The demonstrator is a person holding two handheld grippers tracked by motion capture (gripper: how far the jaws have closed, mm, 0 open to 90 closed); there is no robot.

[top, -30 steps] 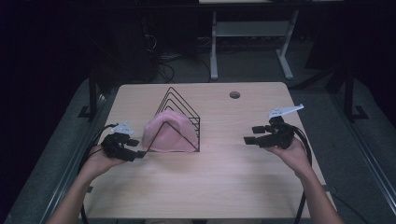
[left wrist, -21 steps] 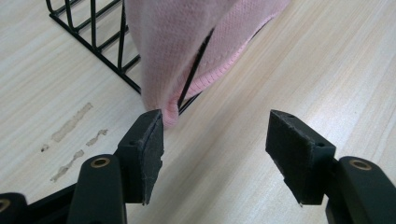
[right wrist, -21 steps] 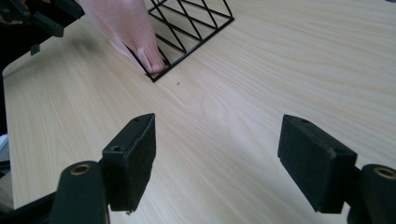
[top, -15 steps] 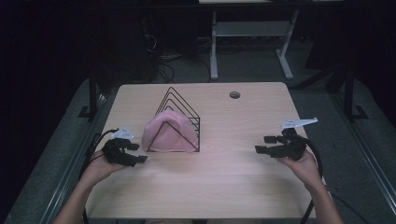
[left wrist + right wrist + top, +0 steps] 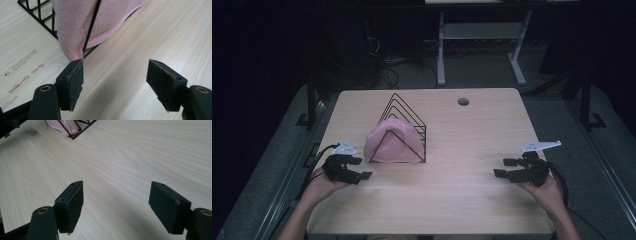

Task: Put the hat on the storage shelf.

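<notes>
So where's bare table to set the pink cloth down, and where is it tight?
Open wood lies between the wire rack and the right tongs, and along the near edge between both tongs. The far right, around the round hole, is bare too. It is tight at the left tongs, close beside the rack holding the pink cloth.

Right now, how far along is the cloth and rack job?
Looks done: the pink cloth sits inside the wire rack on the table. In hand: nothing. The left hand-held gripper is open just short of the rack's corner, and the right hand-held gripper is open over bare wood, well away. Left: probably only pulling both hands clear, unless the cloth needs tidying.
</notes>
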